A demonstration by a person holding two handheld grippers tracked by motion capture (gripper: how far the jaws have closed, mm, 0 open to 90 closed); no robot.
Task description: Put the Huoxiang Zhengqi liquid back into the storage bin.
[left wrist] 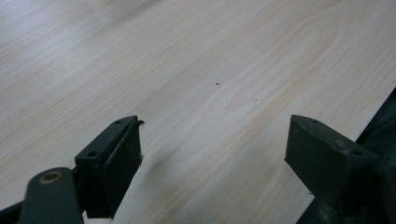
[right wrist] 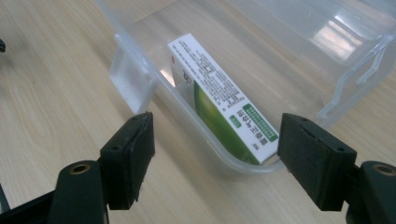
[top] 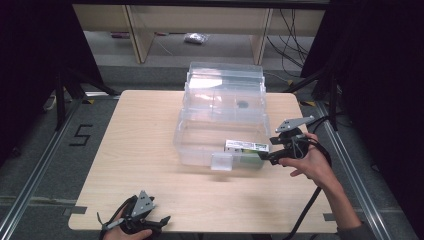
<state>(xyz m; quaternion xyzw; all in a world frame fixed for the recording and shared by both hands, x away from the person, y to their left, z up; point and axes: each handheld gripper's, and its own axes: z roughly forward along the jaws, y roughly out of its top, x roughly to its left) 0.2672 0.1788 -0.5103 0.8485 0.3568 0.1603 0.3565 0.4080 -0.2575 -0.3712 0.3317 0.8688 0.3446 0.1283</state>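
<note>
While the left gripper [top: 159, 220] rests low at about seven o'clock on the wooden table [top: 140, 150], near its front edge, we see its jaws spread wide in its own view [left wrist: 212, 154] with nothing between them but bare pale wood grain. A hand [top: 125, 231] holds it from below.

Moving toward the centre, a clear plastic box [top: 220, 117] stands open on the table, its hinged lid [top: 225, 80] thrown back toward twelve o'clock. A small square latch tab [top: 221, 161] hangs from the front wall.

Inside the box, tucked against the front wall near the corner at four o'clock, lies a carton [top: 246, 146] — a slim rectangular pack, white on its broad top face with rows of fine dark print, green along its side. In the high view its long axis runs along the front wall, from nine o'clock to three o'clock. In the right gripper view the carton [right wrist: 219, 98] leans on its long edge against the wall, one short end nearest the camera.

At the right, the right gripper [top: 266, 157] sits just outside that corner — held by a hand [top: 312, 162]. Its jaws stand well apart [right wrist: 215, 144] and hold nothing, framing the box corner and the carton's near end.
</note>
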